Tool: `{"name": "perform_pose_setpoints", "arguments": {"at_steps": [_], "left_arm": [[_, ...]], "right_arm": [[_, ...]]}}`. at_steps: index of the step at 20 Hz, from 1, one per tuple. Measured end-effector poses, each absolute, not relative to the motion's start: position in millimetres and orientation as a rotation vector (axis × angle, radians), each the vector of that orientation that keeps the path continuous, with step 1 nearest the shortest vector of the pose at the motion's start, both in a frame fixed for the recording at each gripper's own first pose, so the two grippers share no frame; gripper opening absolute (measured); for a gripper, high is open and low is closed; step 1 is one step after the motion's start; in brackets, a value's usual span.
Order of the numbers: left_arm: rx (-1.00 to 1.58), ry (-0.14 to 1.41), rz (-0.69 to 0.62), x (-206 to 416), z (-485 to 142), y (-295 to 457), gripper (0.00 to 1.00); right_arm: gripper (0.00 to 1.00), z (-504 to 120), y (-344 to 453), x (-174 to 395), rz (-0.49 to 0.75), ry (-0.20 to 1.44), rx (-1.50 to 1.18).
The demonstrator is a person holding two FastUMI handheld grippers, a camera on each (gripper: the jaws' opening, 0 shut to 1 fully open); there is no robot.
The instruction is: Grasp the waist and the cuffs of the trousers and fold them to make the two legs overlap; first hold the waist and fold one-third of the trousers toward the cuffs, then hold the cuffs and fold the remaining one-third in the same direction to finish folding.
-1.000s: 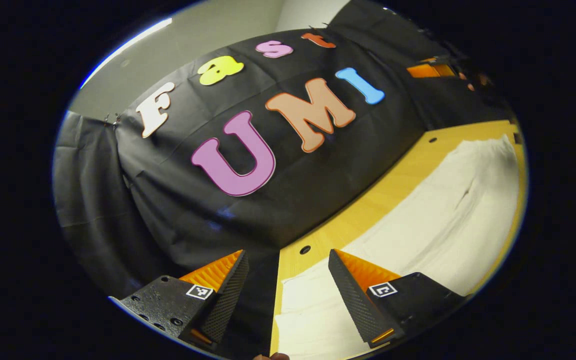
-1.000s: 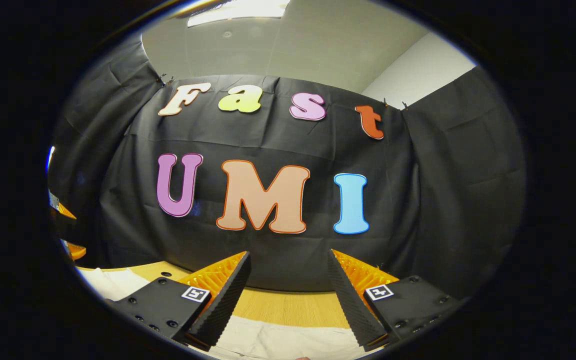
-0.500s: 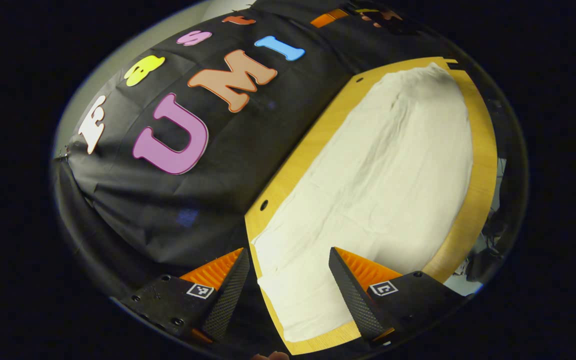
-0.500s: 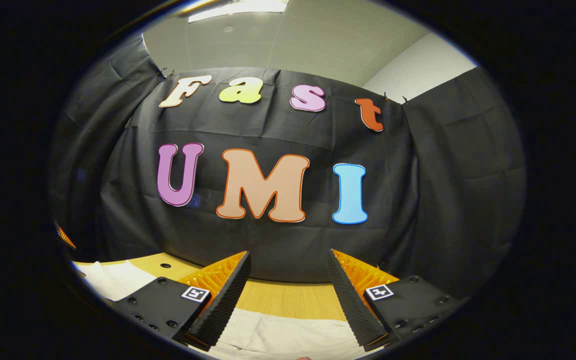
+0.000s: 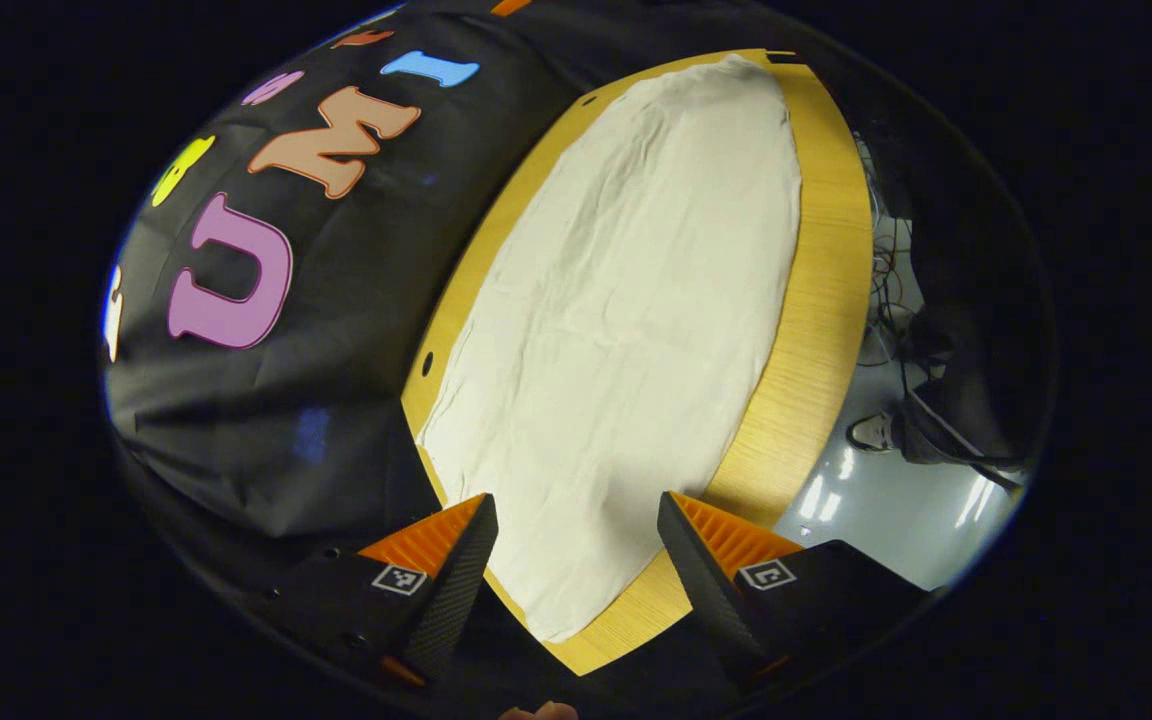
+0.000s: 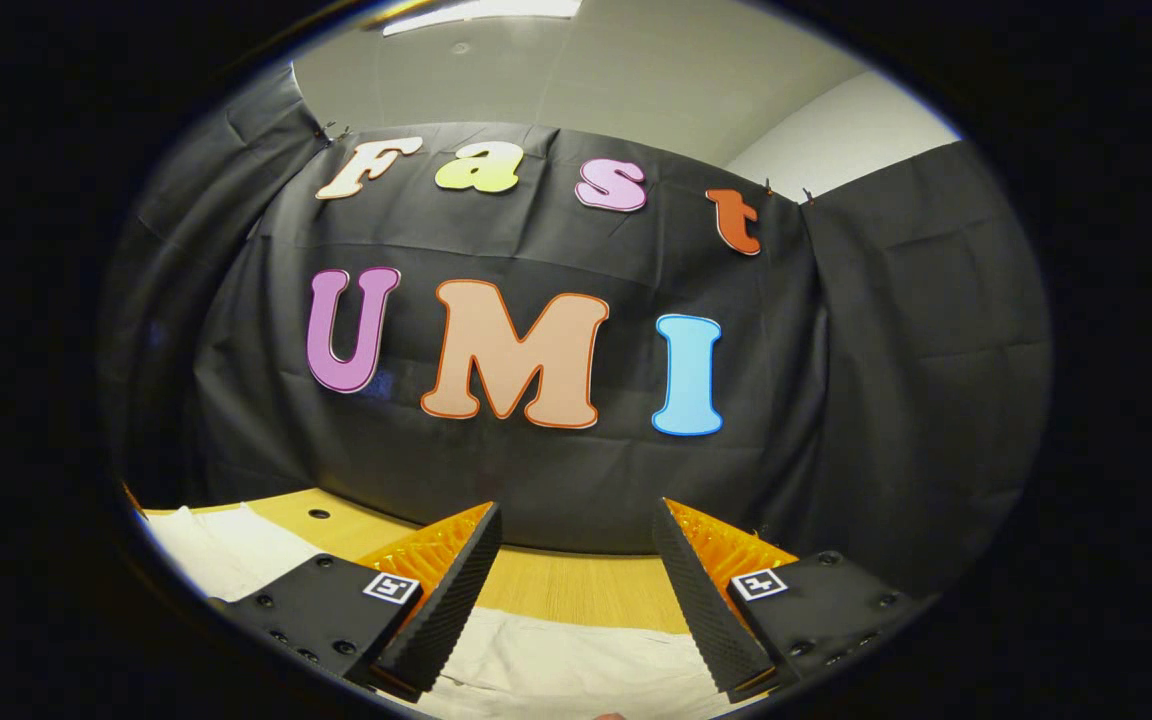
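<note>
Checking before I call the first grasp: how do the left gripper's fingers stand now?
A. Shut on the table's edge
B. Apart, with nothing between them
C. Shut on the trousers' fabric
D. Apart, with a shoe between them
B: in the left gripper view the left gripper has its fingers spread above the trousers, which lie flat on the table, ungripped.

From my right gripper view, the cream cloth trousers [image 6: 556, 665] run out of sight beneath my fingers and the lower edge. In my left gripper view, a dark shape [image 5: 936, 420] on the grey floor stays unidentifiable.
</note>
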State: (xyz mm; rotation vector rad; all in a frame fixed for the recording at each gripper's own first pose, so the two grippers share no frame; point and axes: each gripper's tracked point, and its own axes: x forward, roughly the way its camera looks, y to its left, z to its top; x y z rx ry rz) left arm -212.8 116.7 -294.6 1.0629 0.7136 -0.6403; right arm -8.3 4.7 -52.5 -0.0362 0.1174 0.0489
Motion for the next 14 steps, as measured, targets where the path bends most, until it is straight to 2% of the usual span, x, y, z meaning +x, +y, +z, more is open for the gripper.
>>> {"name": "perform_pose_setpoints", "arguments": {"at_steps": [2,6,10,14], "left_arm": [[1.091,0.764,-0.690,-226.6,-310.4,118.6,0.97],[1.141,0.755,-0.743,-226.7,-319.4,111.5,0.97],[1.167,0.765,-0.754,-212.5,-327.8,108.0,0.89],[1.212,0.739,-0.771,-193.6,-331.1,103.7,0.88]], "right_arm": [[0.97,-55.9,1.6,-11.0,0.048,0.125,-0.044],[0.97,-56.0,-5.2,-11.5,0.040,0.124,-0.068],[0.97,-58.8,-17.7,-13.7,0.017,0.134,-0.083],[0.97,-62.6,-27.8,-16.6,-0.003,0.146,-0.097]]}}
